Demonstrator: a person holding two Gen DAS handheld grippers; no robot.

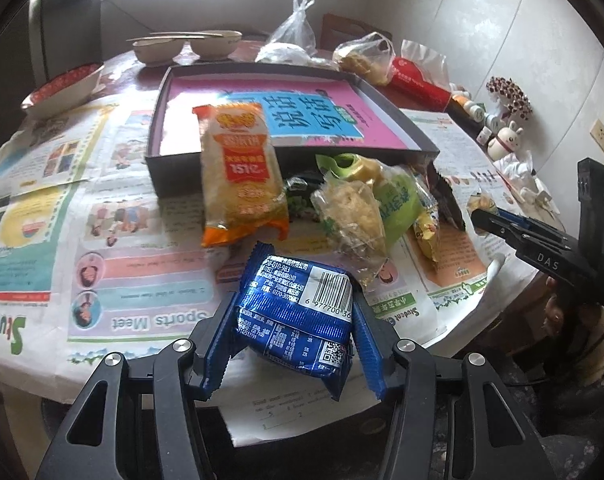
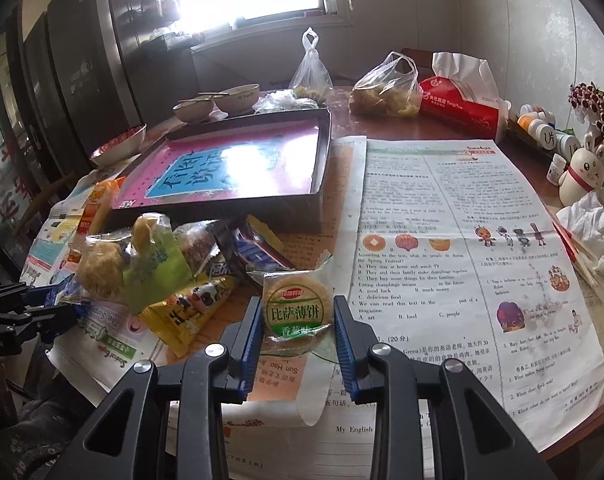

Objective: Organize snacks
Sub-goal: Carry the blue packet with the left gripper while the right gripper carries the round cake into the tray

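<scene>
My left gripper (image 1: 294, 344) is shut on a blue snack packet (image 1: 298, 312) and holds it above the newspaper at the table's front edge. My right gripper (image 2: 297, 332) is shut on a round cracker pack with a green label (image 2: 296, 308). A pile of snacks lies in front of a dark shallow box (image 1: 397, 120) with a pink and blue lining: an orange noodle bag (image 1: 242, 172) leaning on the box's front wall, a clear bag of crisps (image 1: 351, 216) and a green packet (image 1: 397, 204). The box (image 2: 321, 168) and the pile (image 2: 162, 272) also show in the right wrist view.
Newspapers (image 2: 461, 240) cover the round table. Bowls (image 1: 210, 44), a red-patterned bowl (image 1: 62, 88), plastic bags (image 2: 381, 88), a red tissue pack (image 2: 457, 104), small bottles and a rabbit figurine (image 2: 581, 172) stand along the far and right edges.
</scene>
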